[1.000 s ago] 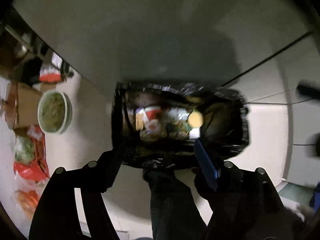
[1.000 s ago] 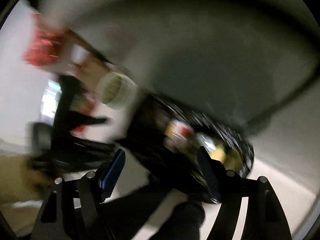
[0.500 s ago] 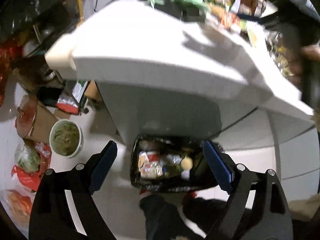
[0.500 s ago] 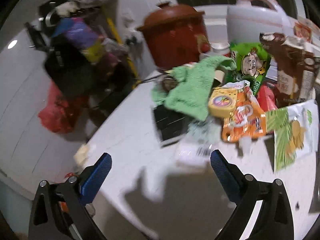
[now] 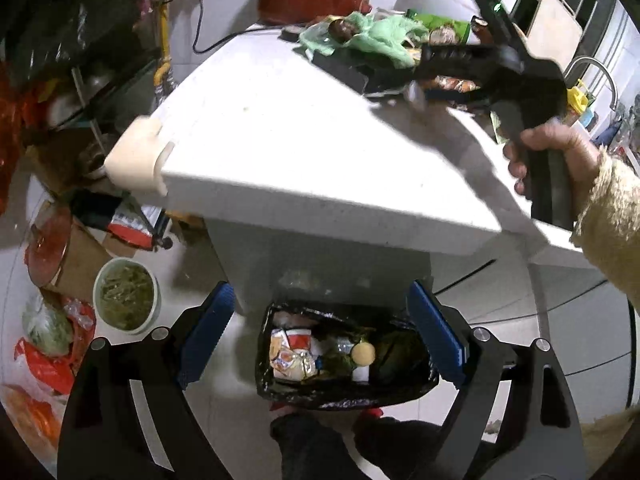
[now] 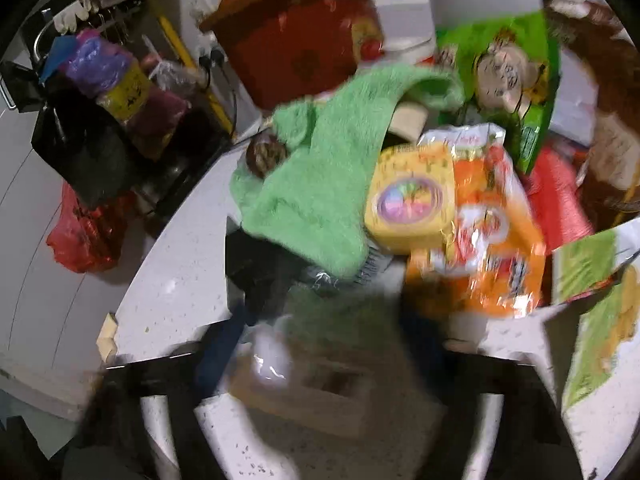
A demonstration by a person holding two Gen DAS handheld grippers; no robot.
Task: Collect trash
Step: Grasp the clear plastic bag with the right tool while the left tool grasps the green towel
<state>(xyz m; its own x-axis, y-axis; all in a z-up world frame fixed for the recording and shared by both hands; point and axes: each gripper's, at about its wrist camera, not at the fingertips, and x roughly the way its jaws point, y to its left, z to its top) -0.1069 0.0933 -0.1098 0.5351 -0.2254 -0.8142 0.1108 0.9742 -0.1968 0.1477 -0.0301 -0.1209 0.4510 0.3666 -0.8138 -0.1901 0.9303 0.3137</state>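
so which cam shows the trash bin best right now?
Left wrist view. The trash bin sits on the floor below the counter, seen from above between the open left gripper, with its black liner and the wrappers inside sharp. The right wrist view, blurred, looks at the countertop clutter and shows no bin.

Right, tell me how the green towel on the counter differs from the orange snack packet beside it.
The green towel is soft, fuzzy and matte; the orange snack packet is glossy, printed plastic. The towel lies draped in folds over other items, while the packet lies flatter. The towel is plain, the packet red and white printed. Both lie in the clutter on the white counter.
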